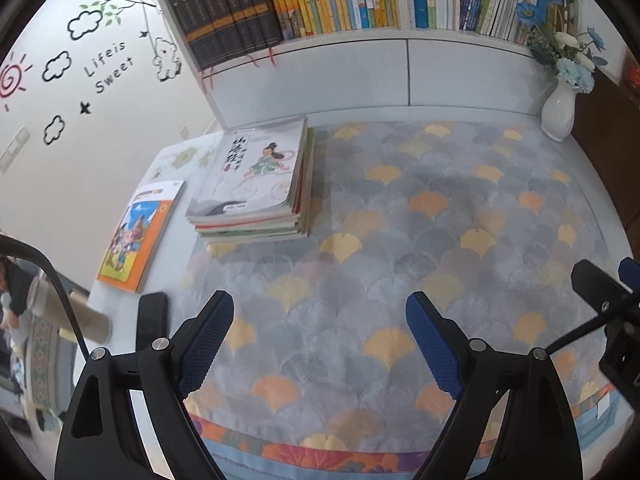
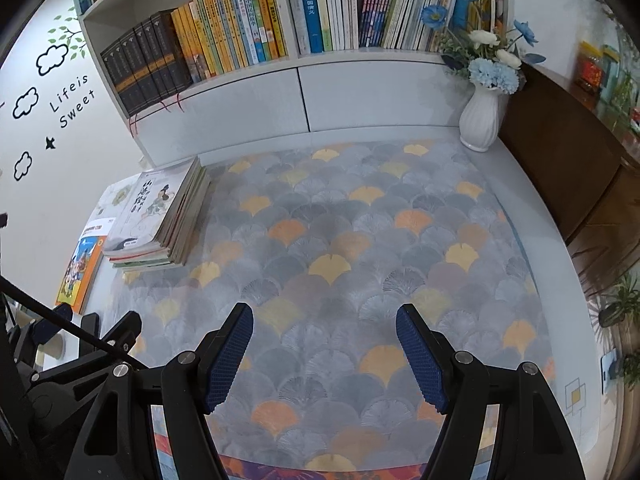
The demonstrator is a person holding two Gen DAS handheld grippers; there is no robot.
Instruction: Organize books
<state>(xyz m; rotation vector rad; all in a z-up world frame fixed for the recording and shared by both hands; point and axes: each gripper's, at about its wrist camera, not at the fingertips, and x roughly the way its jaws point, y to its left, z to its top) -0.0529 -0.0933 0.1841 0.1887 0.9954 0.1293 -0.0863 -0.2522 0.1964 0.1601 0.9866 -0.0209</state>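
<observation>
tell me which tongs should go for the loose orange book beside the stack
Left, probably. The orange book lies nearer the left tongs, left of the stack; the right tongs sit farther. Both are open.

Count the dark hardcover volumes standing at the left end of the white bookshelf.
5. The dark hardcover volumes stand side by side at the white bookshelf's left end, beside the yellow-spined books; none looks hidden.

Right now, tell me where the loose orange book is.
The orange book lies flat at the table's left edge in both views, just left of the stack of books, apart from it and off the patterned mat.
</observation>
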